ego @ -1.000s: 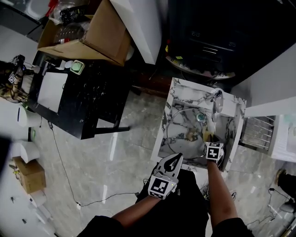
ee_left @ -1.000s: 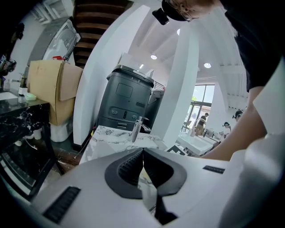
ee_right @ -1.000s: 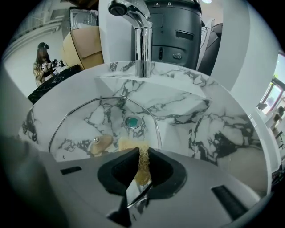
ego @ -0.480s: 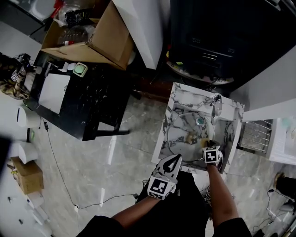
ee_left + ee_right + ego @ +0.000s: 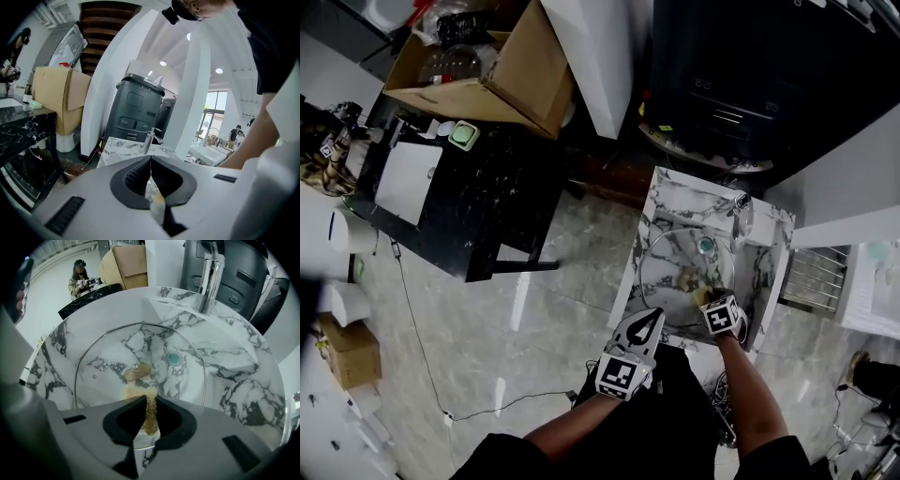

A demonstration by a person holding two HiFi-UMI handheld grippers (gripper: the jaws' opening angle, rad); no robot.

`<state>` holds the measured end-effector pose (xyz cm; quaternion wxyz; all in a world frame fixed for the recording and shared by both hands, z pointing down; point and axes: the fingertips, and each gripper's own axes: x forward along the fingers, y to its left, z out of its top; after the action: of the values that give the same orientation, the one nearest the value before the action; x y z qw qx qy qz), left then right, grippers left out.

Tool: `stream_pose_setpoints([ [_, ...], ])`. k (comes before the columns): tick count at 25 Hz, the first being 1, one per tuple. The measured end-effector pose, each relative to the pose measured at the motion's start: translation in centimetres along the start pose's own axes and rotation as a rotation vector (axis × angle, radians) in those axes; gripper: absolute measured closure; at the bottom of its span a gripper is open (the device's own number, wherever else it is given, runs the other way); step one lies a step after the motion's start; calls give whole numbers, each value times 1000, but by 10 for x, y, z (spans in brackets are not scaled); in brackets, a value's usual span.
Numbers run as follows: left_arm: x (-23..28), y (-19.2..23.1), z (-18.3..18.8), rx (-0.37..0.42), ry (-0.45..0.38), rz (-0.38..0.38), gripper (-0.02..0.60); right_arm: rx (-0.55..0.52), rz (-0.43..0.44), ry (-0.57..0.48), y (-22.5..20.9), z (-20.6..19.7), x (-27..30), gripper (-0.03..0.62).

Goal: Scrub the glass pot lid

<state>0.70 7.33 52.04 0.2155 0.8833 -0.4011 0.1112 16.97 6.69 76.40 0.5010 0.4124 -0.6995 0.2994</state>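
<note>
Right gripper (image 5: pixel 714 302): its jaws are clamped on a tan scrub pad (image 5: pixel 149 412); the pad fills the gap between them in the right gripper view (image 5: pixel 149 401).

Left gripper (image 5: pixel 652 319): jaws pressed together with nothing between them (image 5: pixel 151 161). It hangs over the near edge of the sink, apart from the lid and taking no part in the scrubbing.

Glass pot lid (image 5: pixel 667 272): lies flat in the marble sink (image 5: pixel 661 192), its metal rim a full circle round the basin floor. The brown knob (image 5: pixel 136 371) faces up, and the green drain (image 5: pixel 174 358) shows through the glass just beyond it.

Tap (image 5: pixel 209 280): stands at the far rim; no water can be seen running.

What has changed: over the last second the right gripper has slid from the right side of the lid toward the middle. The pad that sat near the lid's right rim is now just beside the knob (image 5: pixel 684 278). The left gripper has barely shifted.

What it means: this reads as a scrubbing stroke travelling across the top face — the right part of the glass has likely been covered, while the left and far parts (image 5: pixel 108 376) look untouched by this pass.

Watch for: nothing holds the lid down, so a firm push could send it skating on the smooth marble.
</note>
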Motion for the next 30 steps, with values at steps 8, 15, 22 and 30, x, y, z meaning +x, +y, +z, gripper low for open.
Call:
stream_pose_setpoints([
  [8,-4,11,5,-14,-8,5,565,-15,56,33,19,7,-2,533],
  [15,-8,24,5,-20,-4,4,566,-46,91,59,39,12,1,533],
  [22,-8,32,4,-25,1,-1,565,-28,169,71,64,23,7,533],
  [30,-10,45,3,-32,9,-4,565,-15,208,90,84,33,12,533],
])
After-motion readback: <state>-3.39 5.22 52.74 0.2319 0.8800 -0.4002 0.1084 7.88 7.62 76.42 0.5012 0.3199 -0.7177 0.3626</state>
